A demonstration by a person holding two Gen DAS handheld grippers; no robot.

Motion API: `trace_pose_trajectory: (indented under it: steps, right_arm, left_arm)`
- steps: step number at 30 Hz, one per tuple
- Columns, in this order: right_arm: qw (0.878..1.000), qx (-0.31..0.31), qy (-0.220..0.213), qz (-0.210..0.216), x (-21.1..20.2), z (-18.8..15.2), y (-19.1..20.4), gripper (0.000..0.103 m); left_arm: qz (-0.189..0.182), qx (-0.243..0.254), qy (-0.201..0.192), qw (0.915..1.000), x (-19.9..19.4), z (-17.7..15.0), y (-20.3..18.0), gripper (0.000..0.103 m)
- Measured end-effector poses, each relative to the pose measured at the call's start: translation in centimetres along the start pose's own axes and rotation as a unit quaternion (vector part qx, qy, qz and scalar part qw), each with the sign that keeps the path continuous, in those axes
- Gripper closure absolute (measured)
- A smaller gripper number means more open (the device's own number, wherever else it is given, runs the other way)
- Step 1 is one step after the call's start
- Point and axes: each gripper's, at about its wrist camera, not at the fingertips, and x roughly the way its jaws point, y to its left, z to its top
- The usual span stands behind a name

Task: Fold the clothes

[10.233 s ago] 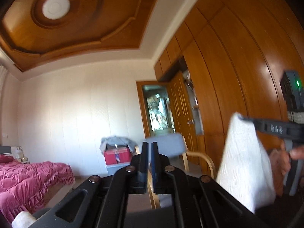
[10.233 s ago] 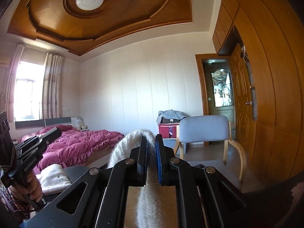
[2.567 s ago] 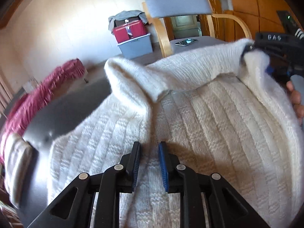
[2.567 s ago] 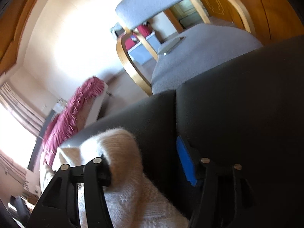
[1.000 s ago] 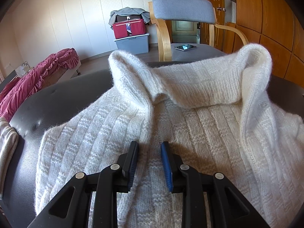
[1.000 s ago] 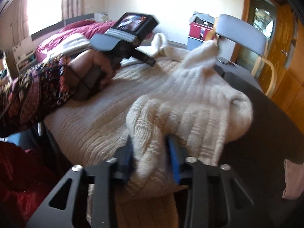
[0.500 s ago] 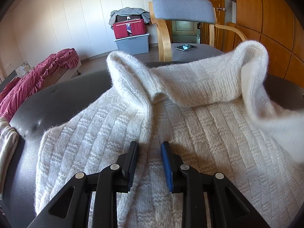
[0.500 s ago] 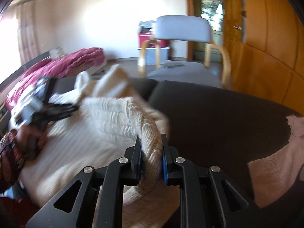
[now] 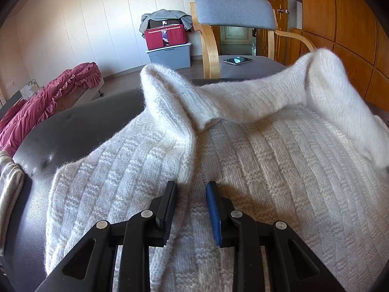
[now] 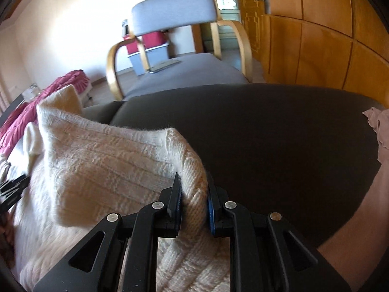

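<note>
No text, label, brand, number or sign is readable in either wrist view.

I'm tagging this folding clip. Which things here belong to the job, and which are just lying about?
In the job:
- cream knit sweater
- right gripper, clamped on its sleeve
- left gripper, over the sweater

Lying about:
- grey chair
- phone
- red storage box
- pink garment

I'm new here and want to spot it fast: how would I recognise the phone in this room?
Find the grey armchair with bent wooden arms beyond the white sweater. On its seat lies the phone, the only flat, dark, glossy slab there.
</note>
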Motion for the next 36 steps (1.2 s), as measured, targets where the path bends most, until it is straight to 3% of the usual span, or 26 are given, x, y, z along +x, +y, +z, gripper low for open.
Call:
trace_pose_trajectory:
  steps: [5,8,10,12,15,17,19,23,26,29,35,36]
  right_arm:
    - [0.998,0.045,-0.008,-0.04,1.8,2.2,-3.0,0.085]
    - [0.993,0.097,0.005,-0.062,3.0,2.7,-4.9,0.078]
    - [0.991,0.126,-0.001,-0.039,3.0,2.8,-5.8,0.07]
    - [0.991,0.135,-0.019,-0.014,2.7,2.7,-6.3,0.047]
    - [0.981,0.174,-0.082,0.001,-0.1,1.8,-7.1,0.045]
    - [0.973,0.19,-0.124,0.031,-2.6,0.7,-7.0,0.041]
    - [0.972,0.177,-0.138,0.071,-4.6,-0.5,-5.9,0.038]
    - [0.975,0.118,-0.089,0.164,-6.5,-2.9,-2.2,0.038]
    - [0.972,0.057,-0.008,0.229,-6.8,-5.2,1.6,0.038]
    - [0.97,0.001,0.063,0.237,-6.4,-7.6,4.5,0.038]
    - [0.96,-0.103,0.086,0.244,-7.5,-9.5,8.6,0.04]
    - [0.959,-0.123,0.088,0.241,-7.8,-9.9,9.2,0.045]
  left_arm:
    - [0.001,0.0,0.0,1.0,0.0,0.1,-0.2,0.078]
    - [0.002,0.001,0.0,1.0,0.0,0.1,-0.2,0.078]
    - [0.002,0.001,0.0,1.0,0.0,0.1,-0.3,0.078]
    - [0.002,0.001,0.0,1.0,0.0,0.1,-0.3,0.078]
    - [0.003,0.002,0.0,1.0,0.0,0.1,-0.3,0.078]
    - [0.004,0.003,0.0,1.0,0.0,0.2,-0.3,0.078]
    - [0.002,0.001,0.0,1.0,-0.1,0.2,-0.2,0.078]
    - [0.002,0.0,0.0,1.0,-0.1,0.2,-0.3,0.078]
    - [0.002,0.0,0.0,1.0,0.0,0.2,-0.3,0.078]
    - [0.0,-0.002,0.0,1.0,0.0,0.3,-0.7,0.078]
    - [-0.007,-0.009,0.0,0.9999,0.0,0.2,-0.6,0.078]
    - [-0.008,-0.009,0.0,0.9999,0.0,0.2,-0.6,0.078]
